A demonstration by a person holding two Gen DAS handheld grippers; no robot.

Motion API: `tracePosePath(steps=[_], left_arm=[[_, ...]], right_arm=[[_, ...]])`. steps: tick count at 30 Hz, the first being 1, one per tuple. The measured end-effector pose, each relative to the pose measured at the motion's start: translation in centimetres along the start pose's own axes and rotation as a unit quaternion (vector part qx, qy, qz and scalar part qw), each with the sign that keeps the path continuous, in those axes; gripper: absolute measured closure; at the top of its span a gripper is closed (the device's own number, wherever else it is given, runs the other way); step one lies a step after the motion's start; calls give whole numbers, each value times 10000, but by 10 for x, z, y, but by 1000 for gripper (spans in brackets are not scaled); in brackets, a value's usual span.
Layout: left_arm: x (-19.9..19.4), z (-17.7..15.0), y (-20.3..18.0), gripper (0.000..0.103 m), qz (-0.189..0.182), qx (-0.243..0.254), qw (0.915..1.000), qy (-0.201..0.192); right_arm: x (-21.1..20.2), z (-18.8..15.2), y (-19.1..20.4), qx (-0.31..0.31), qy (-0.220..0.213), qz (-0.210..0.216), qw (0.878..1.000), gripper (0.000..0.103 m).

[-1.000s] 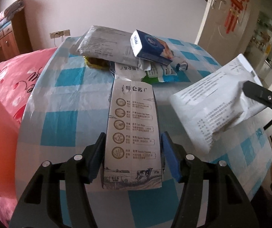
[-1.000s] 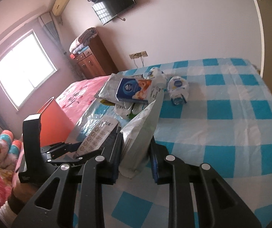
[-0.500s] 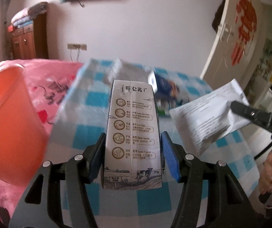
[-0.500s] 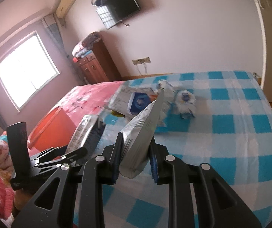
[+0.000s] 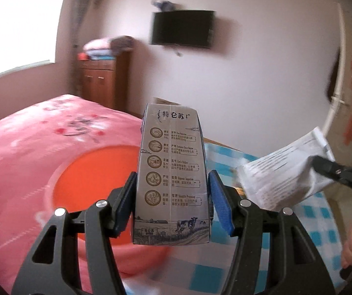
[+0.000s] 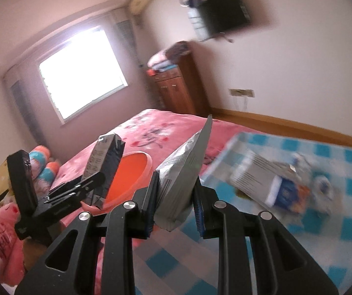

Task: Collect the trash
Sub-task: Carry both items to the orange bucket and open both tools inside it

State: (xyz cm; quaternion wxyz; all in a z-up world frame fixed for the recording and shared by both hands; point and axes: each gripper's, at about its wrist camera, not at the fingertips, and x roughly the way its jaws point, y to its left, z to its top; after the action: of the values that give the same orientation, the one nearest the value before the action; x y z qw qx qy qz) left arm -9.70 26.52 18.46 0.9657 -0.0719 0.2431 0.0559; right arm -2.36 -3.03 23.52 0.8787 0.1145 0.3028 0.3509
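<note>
My left gripper [image 5: 172, 205] is shut on a grey milk carton [image 5: 171, 172] and holds it in the air over the near rim of an orange basin [image 5: 97, 172]. The carton also shows in the right wrist view [image 6: 103, 167], with the basin [image 6: 129, 174] just behind it. My right gripper [image 6: 174, 211] is shut on a grey-white snack bag [image 6: 183, 179], held above the table edge to the right of the basin. That bag shows at the right of the left wrist view [image 5: 281, 172].
A blue-and-white checked table [image 6: 335, 221] carries more trash: a grey bag with a blue packet [image 6: 271, 184] and blurred wrappers. The basin stands beside a pink bed [image 5: 33, 132]. A wooden cabinet [image 5: 102, 81] and a wall TV [image 5: 182, 29] are behind.
Both grippers have swung left, away from the table and toward the orange basin, carrying the carton and the bag. The trash pile has slid out to the right.
</note>
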Motion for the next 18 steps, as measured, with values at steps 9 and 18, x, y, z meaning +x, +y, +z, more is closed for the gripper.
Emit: tracePosePath(steps=[9,18], left_arm=[[24,6,46,44,1004,-249,9946,80],[55,-2,67,24,1569,-360,9865,307]], right_arm=[[79,31,55,-420,125,605,9972,76],[145,14,70,-401,616,679,9950,51]])
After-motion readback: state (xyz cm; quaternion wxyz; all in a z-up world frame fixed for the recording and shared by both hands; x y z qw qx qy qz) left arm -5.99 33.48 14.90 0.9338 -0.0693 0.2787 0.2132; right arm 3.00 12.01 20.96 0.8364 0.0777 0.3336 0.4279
